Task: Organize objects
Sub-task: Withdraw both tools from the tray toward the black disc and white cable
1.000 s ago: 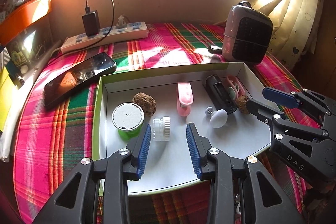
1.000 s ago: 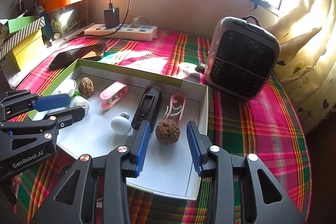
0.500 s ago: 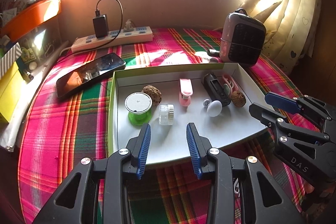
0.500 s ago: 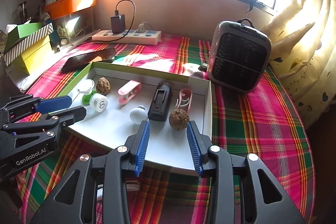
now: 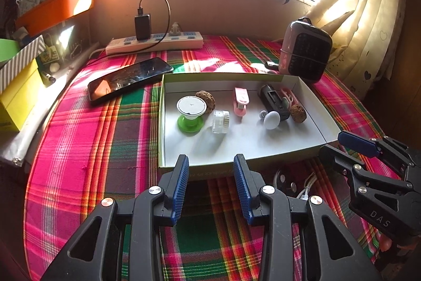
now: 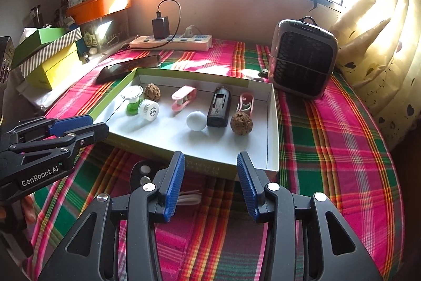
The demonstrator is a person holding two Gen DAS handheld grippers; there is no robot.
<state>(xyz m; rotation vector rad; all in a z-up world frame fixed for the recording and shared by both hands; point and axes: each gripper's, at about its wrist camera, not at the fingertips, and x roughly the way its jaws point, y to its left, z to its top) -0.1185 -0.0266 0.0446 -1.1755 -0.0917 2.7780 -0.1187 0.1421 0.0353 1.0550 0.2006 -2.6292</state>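
Both tongs, left [image 5: 211,185] and right [image 6: 210,183], have backed off the white tray [image 5: 310,149], released and empty; sorting seems finished.

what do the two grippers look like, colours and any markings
Both are black plastic linkage frames with silver rivets and ribbed blue finger pads. The left hand-held gripper reads "GenRobot.AI" on its side; the right hand-held gripper reads "DAS". No cables or sleeves visible on them.
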